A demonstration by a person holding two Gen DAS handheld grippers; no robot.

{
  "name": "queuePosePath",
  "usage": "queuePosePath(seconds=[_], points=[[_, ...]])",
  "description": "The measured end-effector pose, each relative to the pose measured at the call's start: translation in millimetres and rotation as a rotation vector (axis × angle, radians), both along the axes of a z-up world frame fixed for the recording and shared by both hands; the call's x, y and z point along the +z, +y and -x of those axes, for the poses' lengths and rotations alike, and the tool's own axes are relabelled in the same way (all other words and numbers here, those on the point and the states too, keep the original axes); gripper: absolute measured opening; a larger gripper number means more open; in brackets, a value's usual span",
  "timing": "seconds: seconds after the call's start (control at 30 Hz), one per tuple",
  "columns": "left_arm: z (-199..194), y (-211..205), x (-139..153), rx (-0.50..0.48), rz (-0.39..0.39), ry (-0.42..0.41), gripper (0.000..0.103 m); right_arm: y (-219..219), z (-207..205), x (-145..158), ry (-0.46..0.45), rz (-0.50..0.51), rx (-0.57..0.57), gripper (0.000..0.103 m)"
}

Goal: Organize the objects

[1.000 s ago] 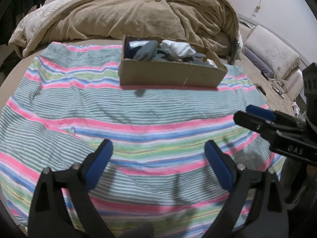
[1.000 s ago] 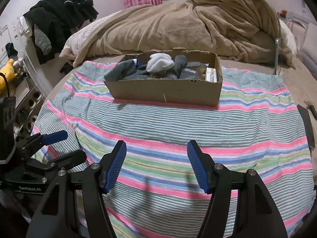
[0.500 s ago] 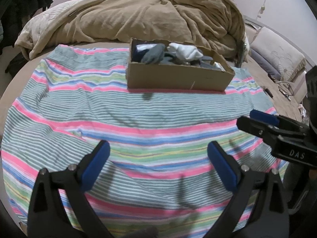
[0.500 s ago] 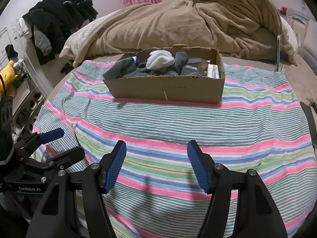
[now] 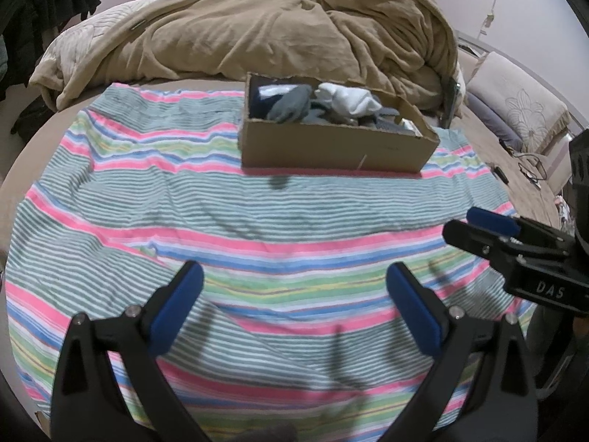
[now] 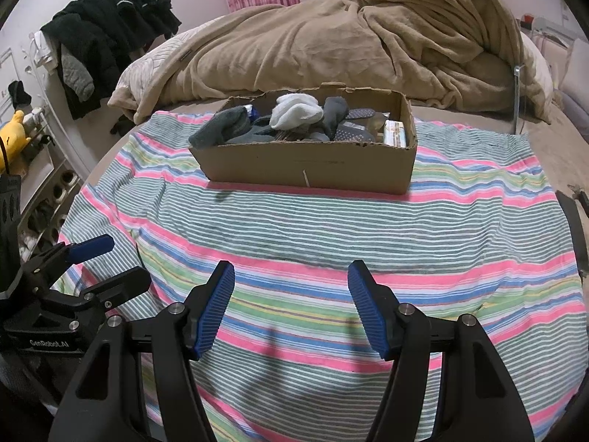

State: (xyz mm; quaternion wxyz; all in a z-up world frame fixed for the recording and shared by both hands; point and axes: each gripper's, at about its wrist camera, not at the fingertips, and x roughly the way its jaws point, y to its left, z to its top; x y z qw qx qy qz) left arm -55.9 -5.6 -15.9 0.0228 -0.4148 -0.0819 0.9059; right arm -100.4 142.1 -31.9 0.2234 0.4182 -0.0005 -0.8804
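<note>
A brown cardboard box (image 5: 331,143) (image 6: 313,165) stands on a striped cloth (image 5: 257,221) (image 6: 331,232) spread over the bed. It holds several socks: a white one (image 5: 349,101) (image 6: 296,110), grey ones (image 5: 291,105) (image 6: 221,129) and dotted dark ones (image 6: 349,132). My left gripper (image 5: 294,305) is open and empty above the near part of the cloth. My right gripper (image 6: 291,305) is open and empty, to the right of the left one. Each gripper shows in the other's view, the right one (image 5: 489,228) and the left one (image 6: 106,261).
A crumpled tan blanket (image 5: 276,33) (image 6: 349,37) lies behind the box. Dark clothes (image 6: 106,33) hang at the left wall, with a yellow plush toy (image 6: 13,136) below. A cushion (image 5: 515,107) and cables (image 5: 530,169) lie at the right.
Both grippers have drifted a little nearer to the box and stayed open. The box appears further right in the left wrist view. Nothing was picked up.
</note>
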Motion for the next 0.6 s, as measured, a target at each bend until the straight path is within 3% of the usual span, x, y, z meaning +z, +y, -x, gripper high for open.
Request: queuePosePath(seconds=[0.6], points=[[1.0, -0.5, 1.1, 0.0, -0.001, 0.0, 0.101, 1.5, 1.6, 1.6, 0.002, -0.002, -0.001, 0.067]])
